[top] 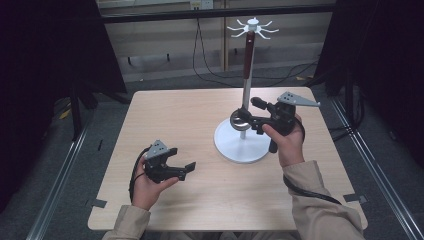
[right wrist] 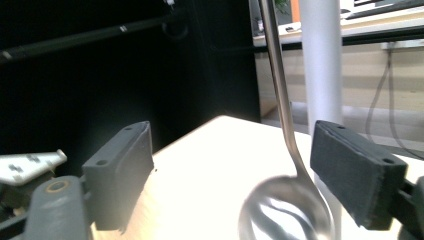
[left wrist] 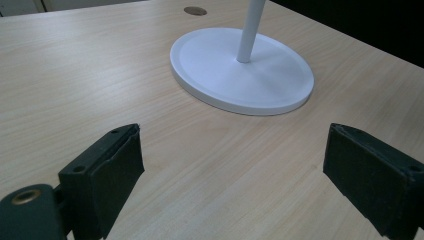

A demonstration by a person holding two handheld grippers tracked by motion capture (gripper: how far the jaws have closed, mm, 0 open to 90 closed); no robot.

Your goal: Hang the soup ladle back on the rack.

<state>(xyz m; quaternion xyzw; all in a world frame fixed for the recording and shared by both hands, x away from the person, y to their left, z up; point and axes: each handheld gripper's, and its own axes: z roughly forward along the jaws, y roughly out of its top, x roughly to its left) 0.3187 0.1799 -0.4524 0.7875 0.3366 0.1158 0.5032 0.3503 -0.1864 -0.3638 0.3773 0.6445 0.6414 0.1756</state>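
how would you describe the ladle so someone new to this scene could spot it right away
Start at the white stand with the round base, on the right half of the wooden table. A metal ladle hangs along its pole, red handle up, bowl low above the base. It is the one shiny thing there, sitting between the open jaws of the right gripper.

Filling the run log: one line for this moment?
left tool: open, idle | right tool: open around ladle | stand: upright

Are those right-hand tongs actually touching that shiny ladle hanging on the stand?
Apart. In the right gripper view the ladle hangs between the open right tongs, with a gap on both sides.
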